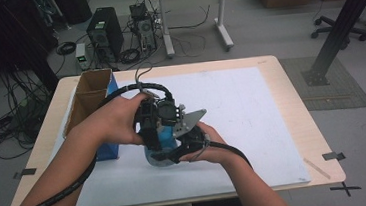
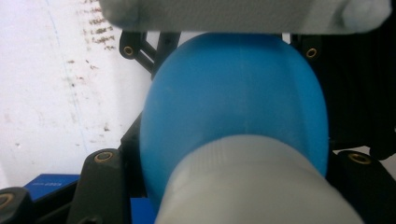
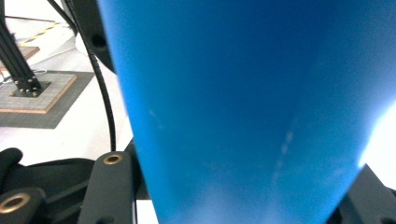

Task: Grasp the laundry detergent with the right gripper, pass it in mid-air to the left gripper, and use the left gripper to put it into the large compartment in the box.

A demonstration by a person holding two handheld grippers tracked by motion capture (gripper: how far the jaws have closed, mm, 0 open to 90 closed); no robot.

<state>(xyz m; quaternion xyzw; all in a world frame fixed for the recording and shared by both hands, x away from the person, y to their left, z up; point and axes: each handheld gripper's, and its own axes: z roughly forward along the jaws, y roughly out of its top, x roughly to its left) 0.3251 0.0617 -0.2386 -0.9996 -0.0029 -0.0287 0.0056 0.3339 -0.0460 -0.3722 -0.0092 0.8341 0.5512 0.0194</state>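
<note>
A blue bottle (image 1: 161, 147) with a white cap (image 2: 254, 184) is held just above the white mat, near the middle of the table. My left gripper (image 1: 153, 130) comes at it from the left and above. In the left gripper view the cap and the blue body (image 2: 233, 98) sit between the black jaws, pressed close on both sides. My right gripper (image 1: 187, 140) grips it from the right, under its grey plate (image 1: 188, 122). In the right gripper view the blue body (image 3: 224, 102) stands wedged between the jaws.
An open cardboard box (image 1: 89, 98) stands at the table's left, with a blue box (image 1: 109, 150) against its near side. The white mat (image 1: 257, 111) covers most of the wooden table (image 1: 295, 88). Both cables trail back along the forearms.
</note>
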